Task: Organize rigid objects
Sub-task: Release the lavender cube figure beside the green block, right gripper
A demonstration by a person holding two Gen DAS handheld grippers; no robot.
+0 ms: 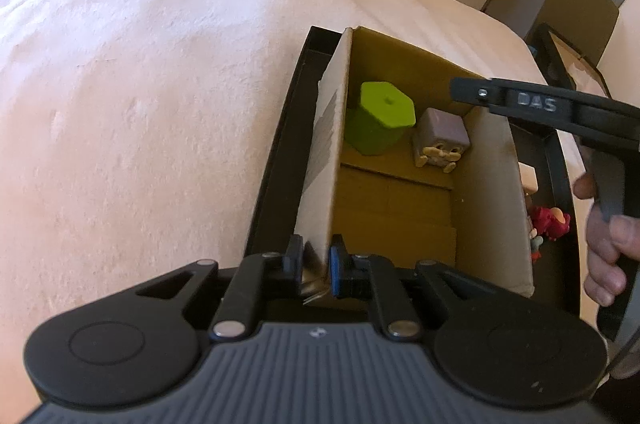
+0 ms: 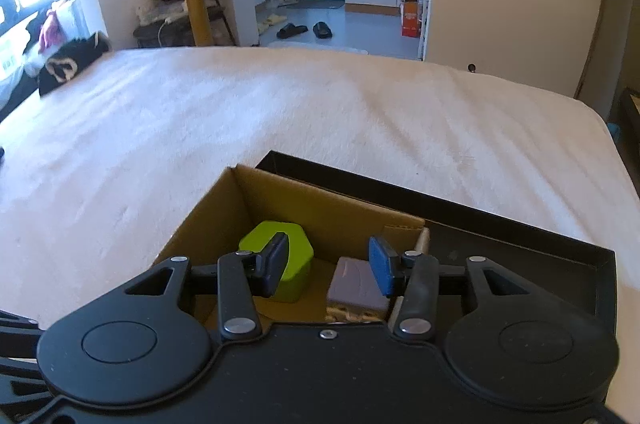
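A cardboard box [image 1: 400,200] stands inside a black tray [image 1: 276,160] on a bed. In the box are a green hexagonal block [image 1: 380,116] and a purple cube toy [image 1: 442,136]. My left gripper [image 1: 316,264] is shut on the box's near left wall [image 1: 324,160]. My right gripper [image 2: 328,266] is open and empty, hovering over the box above the green block [image 2: 280,264] and the purple cube [image 2: 356,284]. It shows in the left wrist view [image 1: 464,90] reaching in from the right over the box's far right corner.
Small toys, one red [image 1: 550,222], lie in the tray right of the box. The bed's white blanket [image 2: 240,128] spreads to the left and beyond. A dark garment [image 2: 72,62] lies at the bed's far left. A black frame [image 1: 560,60] stands beside the bed on the right.
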